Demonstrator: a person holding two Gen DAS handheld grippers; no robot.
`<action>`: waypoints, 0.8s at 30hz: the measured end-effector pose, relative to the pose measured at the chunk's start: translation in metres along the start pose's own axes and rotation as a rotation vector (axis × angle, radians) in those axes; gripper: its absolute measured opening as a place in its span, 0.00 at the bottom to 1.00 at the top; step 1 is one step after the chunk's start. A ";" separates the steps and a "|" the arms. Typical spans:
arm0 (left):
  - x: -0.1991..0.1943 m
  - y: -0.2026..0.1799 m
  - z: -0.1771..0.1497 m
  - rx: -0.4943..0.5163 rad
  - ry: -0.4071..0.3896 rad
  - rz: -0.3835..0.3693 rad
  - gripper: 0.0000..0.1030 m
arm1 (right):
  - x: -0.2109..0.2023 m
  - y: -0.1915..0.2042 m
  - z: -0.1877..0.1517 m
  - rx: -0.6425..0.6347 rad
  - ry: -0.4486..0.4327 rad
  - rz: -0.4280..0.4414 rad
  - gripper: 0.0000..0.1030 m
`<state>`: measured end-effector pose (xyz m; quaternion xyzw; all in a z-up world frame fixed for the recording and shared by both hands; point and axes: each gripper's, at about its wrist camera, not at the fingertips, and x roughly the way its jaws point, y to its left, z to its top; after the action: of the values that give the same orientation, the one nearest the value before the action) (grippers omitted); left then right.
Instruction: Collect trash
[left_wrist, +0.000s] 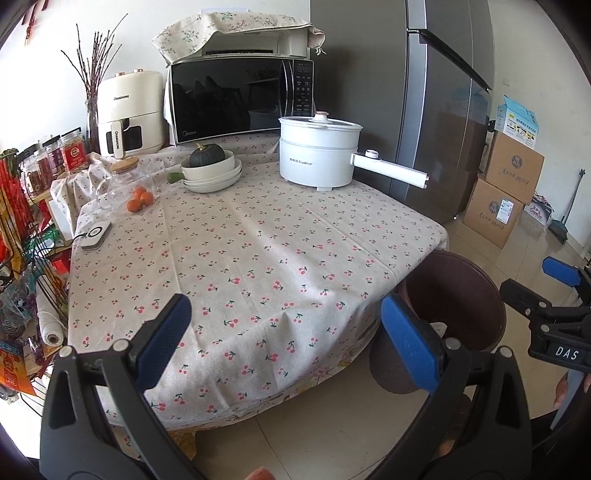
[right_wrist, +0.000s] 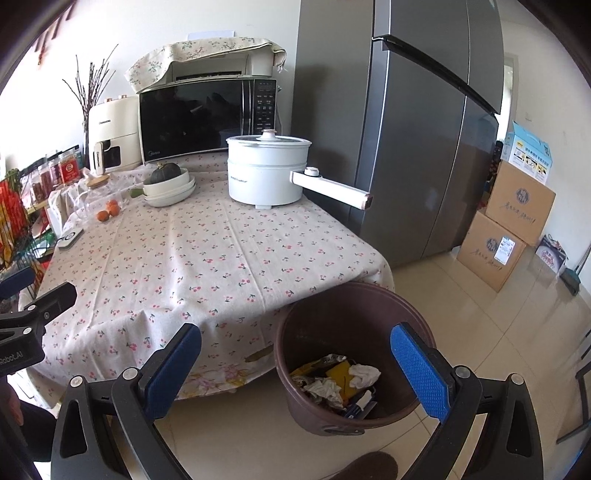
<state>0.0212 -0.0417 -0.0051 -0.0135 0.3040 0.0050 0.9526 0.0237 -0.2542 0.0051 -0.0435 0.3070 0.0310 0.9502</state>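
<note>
Half the trash bin (left_wrist: 461, 295) hides behind tablecloth (left_wrist: 240, 258).

Home kitchen: microwave (left_wrist: 240, 99), fridge (left_wrist: 436, 110)

Brown bin (right_wrist: 354, 365) upright on floor beside table, crumpled trash (right_wrist: 340, 384) inside

black left gripper (left_wrist: 284, 332) and right gripper (right_wrist: 299, 362), blue ribbed pads, silver screws, white lettering.
</note>
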 end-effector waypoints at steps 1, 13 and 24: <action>0.000 -0.001 0.000 0.001 -0.001 0.000 0.99 | 0.000 0.000 0.000 0.002 0.000 0.001 1.00; -0.001 -0.002 0.000 0.002 0.001 -0.002 0.99 | 0.000 -0.002 0.000 0.012 0.001 -0.003 1.00; -0.006 -0.009 0.001 0.009 -0.001 -0.019 0.99 | -0.001 -0.014 0.002 0.061 0.000 0.001 1.00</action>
<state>0.0172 -0.0511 -0.0009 -0.0119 0.3035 -0.0055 0.9528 0.0253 -0.2676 0.0087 -0.0146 0.3079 0.0219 0.9510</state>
